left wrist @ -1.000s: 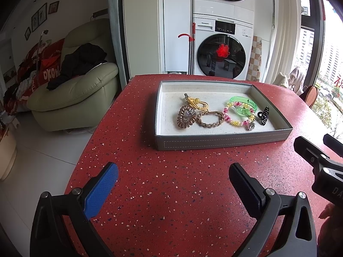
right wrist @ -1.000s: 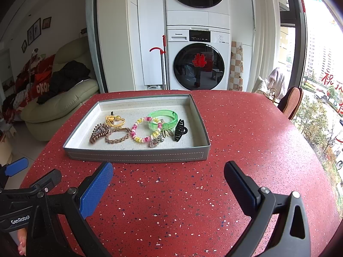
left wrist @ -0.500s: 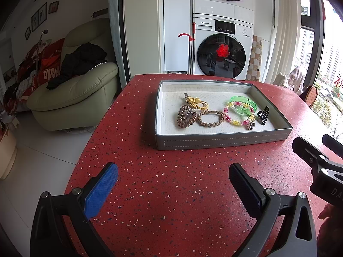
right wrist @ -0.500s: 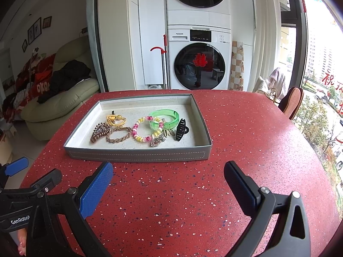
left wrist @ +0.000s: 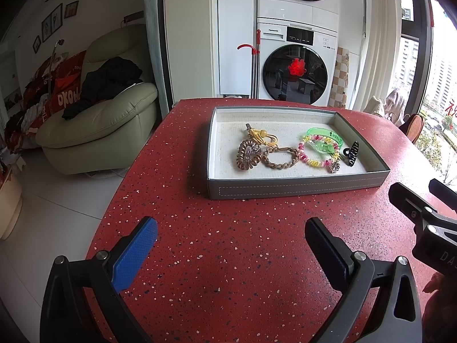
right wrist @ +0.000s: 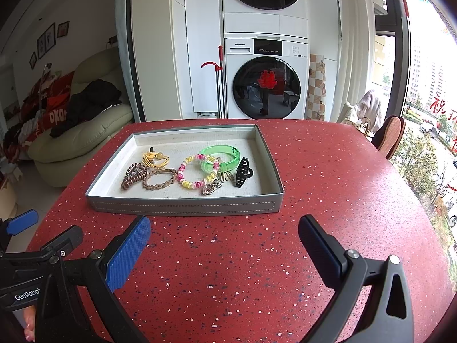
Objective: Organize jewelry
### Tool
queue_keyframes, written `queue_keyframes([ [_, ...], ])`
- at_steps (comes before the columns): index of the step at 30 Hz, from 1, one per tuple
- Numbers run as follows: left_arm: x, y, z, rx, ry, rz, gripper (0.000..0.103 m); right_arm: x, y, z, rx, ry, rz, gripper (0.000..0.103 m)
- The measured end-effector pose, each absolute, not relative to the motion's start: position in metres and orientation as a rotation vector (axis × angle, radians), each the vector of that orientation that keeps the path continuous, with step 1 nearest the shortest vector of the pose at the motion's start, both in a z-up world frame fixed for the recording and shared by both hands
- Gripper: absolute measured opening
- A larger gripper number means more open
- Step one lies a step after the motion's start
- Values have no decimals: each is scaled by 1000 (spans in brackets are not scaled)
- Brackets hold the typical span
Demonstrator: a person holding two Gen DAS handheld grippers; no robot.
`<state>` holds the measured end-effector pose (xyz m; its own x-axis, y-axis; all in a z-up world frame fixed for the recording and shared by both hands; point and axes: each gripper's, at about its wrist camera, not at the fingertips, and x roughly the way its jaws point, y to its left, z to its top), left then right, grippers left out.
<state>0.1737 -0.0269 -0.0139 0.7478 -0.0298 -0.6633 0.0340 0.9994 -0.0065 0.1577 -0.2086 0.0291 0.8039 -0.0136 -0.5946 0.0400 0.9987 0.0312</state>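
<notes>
jewelry clustered in tray, both grippers wide apart and empty

barely anything moved since a second ago: right view crept a touch closer to the shallow grey stitched tray, left view unchanged. left gripper and right gripper both hover over the red speckled bench just short of the tray, jaws spread wide, holding nothing.

all pieces lie in the tray, bunched mid-to-right:
- translucent green plastic bangle: rigid, light, likely slippery; pinch across its wall.
- pink-yellow beaded bracelet with metal heart charm: overlaps the bangle, floppy, light; grab the free bead arc at left, so the bangle isn't dragged.
- brown braided cord bracelet: soft, grippy, easy pinch anywhere.
- brown coiled spiral hair tie: springy, touching the braid.
- yellow hair tie with clip: soft.
- black plastic claw clip: stiff, at the right, close beside the charm; grip across the body.
</notes>
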Motion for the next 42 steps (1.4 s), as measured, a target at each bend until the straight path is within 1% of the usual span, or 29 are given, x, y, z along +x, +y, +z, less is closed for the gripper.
queue_keyframes([
  [42,174,-26,-15,-4,739,-40,103,157,-206,29,44,637,-25,103],
])
